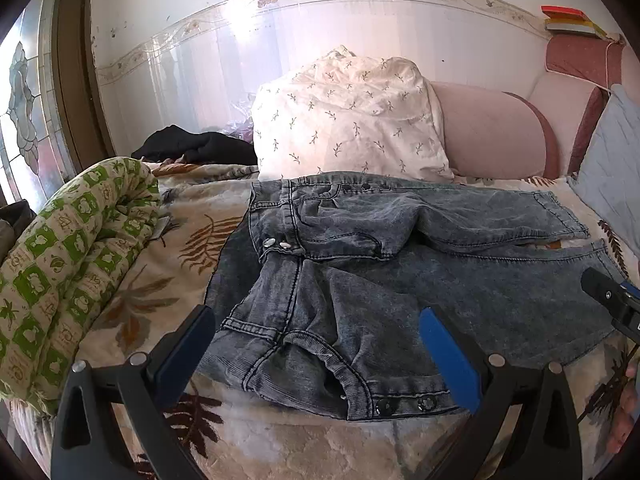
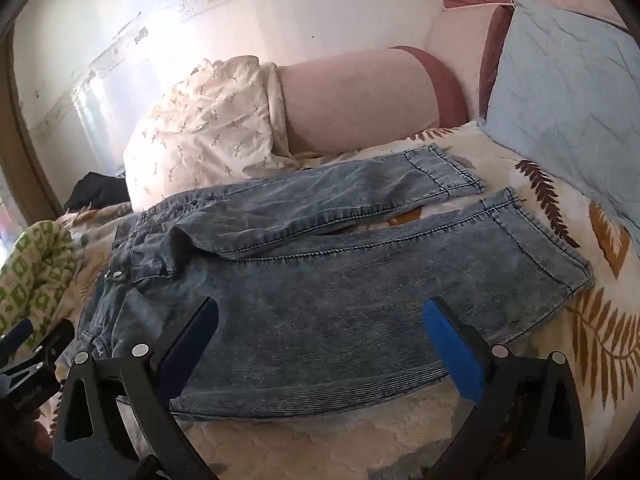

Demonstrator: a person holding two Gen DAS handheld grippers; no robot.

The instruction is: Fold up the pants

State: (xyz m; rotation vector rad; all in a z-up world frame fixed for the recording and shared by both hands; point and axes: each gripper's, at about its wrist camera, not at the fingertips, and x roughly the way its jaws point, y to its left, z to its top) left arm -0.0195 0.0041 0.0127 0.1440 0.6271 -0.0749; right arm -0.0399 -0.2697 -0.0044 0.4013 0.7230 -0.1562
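Denim, acid-washed blue pants (image 2: 320, 260) flat on leaf-print bed cover (image 2: 560, 320), waist left, legs right. Left tool (image 1: 320, 356) over waistband, right tool (image 2: 320, 344) over near leg; both spread apart, gripping nothing.

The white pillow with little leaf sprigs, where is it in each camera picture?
Left wrist view: the white leaf-sprig pillow sits top centre, behind the waistband of the faded blue jeans.
Right wrist view: pillow upper left, beyond the jeans.
Shared landmark: the pink padded bolster beside it.

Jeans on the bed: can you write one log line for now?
pants: faded blue denim jeans flat, unfolded | left hand-held gripper: open, at waist | right hand-held gripper: open, over leg
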